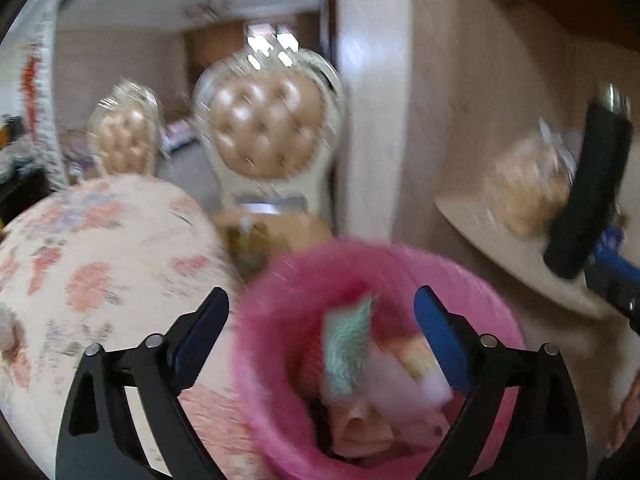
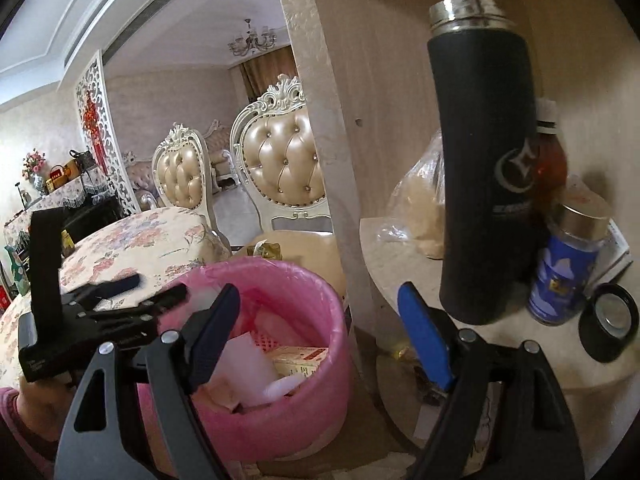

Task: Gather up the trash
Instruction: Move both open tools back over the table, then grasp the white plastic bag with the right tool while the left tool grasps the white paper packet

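Beside the floral-clothed desk (image 2: 132, 240), a pink-lined bin (image 2: 280, 280) holds light, soft wrappers and a small carton (image 2: 300, 360), judged easily crushed. Both the left tool (image 1: 320, 320) and right tool (image 2: 320, 312) are spread apart, empty.

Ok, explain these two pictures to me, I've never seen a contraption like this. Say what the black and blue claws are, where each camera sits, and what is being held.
No robot here: a person carries two hand-held grippers, each with a fisheye camera looking along its fingers. The left gripper hangs open over a pink-lined trash bin holding scraps; that picture is blurred. The right gripper is open too, empty, facing a corner shelf. On the shelf stand a black flask, a blue jar and a clear bag. Beside the bin is a table with a floral cloth. Neither gripper holds anything.
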Available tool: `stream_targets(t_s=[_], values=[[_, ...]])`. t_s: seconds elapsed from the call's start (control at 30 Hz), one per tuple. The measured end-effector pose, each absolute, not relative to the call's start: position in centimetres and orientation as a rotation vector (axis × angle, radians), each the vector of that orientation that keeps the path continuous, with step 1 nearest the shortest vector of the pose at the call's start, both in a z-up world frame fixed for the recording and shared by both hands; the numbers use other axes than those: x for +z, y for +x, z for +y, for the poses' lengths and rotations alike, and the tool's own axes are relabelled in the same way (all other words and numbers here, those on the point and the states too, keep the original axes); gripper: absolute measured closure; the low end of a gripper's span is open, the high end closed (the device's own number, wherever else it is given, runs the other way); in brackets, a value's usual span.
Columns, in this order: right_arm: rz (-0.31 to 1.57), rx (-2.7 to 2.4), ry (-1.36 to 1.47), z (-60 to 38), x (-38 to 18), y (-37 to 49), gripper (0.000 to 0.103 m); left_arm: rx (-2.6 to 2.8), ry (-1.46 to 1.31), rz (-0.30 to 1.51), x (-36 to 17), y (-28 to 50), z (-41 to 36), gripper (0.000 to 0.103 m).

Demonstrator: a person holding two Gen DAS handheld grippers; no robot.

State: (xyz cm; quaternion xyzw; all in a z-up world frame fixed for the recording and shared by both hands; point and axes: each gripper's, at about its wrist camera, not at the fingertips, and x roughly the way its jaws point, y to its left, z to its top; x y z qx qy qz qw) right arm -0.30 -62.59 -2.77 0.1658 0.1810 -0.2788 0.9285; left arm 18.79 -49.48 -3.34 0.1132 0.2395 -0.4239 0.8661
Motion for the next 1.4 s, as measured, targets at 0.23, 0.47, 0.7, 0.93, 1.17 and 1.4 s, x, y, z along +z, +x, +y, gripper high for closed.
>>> stream_targets(t_s=[0.23, 0.47, 0.7, 0.93, 1.17, 1.4], values=[[0.375, -0.508, 0.318, -60.3, -2.1, 1.7, 0.024, -0.794, 0.284, 0.432, -2.1, 19.0, -43.4, 0.009], [0.406, -0.401, 0.284, -55.6, -1.4, 5.8, 0.024, -0.657, 0.265, 0.457, -1.9, 20.9, -34.9, 0.009], [0.451, -0.228, 0.215, -48.0, -0.9, 12.1, 0.024, -0.492, 0.236, 0.503, -2.8, 24.1, -25.9, 0.009], [0.51, -0.07, 0.194, -41.0, -1.5, 20.1, 0.023, -0.278, 0.149, 0.557, -4.0, 28.5, -16.1, 0.009], [0.625, 0.069, 0.229, -35.6, -3.2, 29.3, 0.023, -0.077, 0.041, 0.632, -5.1, 33.1, -8.1, 0.009], [0.708, 0.161, 0.185, -29.1, -4.6, 38.6, 0.023, 0.04, -0.029, 0.615, -5.2, 33.8, -3.9, 0.009]])
